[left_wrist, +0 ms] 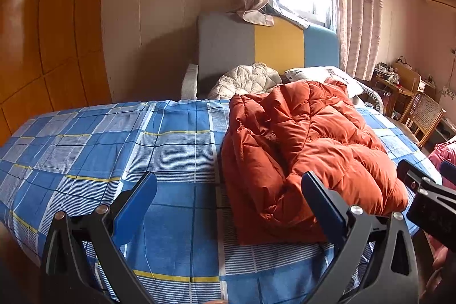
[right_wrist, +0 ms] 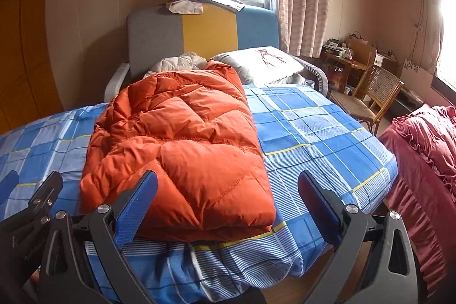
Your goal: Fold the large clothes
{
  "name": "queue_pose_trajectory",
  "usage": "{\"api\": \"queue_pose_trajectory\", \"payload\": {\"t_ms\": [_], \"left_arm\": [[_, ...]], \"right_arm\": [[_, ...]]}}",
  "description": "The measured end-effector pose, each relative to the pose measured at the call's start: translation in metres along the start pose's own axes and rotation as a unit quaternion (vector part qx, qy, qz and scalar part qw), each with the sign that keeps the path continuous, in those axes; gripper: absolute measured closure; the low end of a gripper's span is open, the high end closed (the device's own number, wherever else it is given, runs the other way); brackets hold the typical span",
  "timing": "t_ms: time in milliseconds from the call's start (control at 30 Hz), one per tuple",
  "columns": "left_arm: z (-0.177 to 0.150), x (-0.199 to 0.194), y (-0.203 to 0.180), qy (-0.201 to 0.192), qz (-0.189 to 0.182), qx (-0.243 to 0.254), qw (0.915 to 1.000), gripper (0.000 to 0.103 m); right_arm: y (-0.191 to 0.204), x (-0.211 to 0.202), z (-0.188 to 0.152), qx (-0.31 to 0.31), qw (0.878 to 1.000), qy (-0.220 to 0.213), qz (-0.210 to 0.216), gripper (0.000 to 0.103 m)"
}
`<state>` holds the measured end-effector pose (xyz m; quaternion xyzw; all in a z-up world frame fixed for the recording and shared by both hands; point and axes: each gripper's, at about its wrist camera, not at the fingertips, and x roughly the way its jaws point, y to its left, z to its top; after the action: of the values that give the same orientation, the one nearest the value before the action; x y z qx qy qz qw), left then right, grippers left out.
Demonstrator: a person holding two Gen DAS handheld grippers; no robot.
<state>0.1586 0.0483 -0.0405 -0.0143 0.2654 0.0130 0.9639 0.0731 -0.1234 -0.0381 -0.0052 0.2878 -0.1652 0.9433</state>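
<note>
Puffy quilted orange down jacket [right_wrist: 179,150] lies folded into a thick bundle on the blue plaid bedsheet [left_wrist: 114,150], near the foot edge. Left gripper [left_wrist: 228,207] and right gripper [right_wrist: 228,204] both spread wide, empty, hovering apart from jacket.

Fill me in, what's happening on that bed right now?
A person holds a two-finger gripper in each hand over a bed with a blue plaid sheet. An orange puffer jacket lies on it, folded into a long bundle, its near edge by the foot of the bed. The left gripper and right gripper are both open and empty, just short of the jacket, touching nothing. A pillow sits beyond it by the headboard.
</note>
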Motion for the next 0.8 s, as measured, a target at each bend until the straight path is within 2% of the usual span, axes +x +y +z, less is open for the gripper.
{"api": "queue_pose_trajectory", "payload": {"t_ms": [533, 800], "left_arm": [[0.001, -0.007, 0.001, -0.015, 0.008, 0.012, 0.9998, 0.002], [-0.001, 0.002, 0.003, 0.015, 0.0, -0.003, 0.9999, 0.002]], "right_arm": [[0.006, 0.011, -0.006, -0.002, 1.0, 0.013, 0.008, 0.005], [0.003, 0.012, -0.008, 0.007, 1.0, 0.012, 0.012, 0.005]]}}
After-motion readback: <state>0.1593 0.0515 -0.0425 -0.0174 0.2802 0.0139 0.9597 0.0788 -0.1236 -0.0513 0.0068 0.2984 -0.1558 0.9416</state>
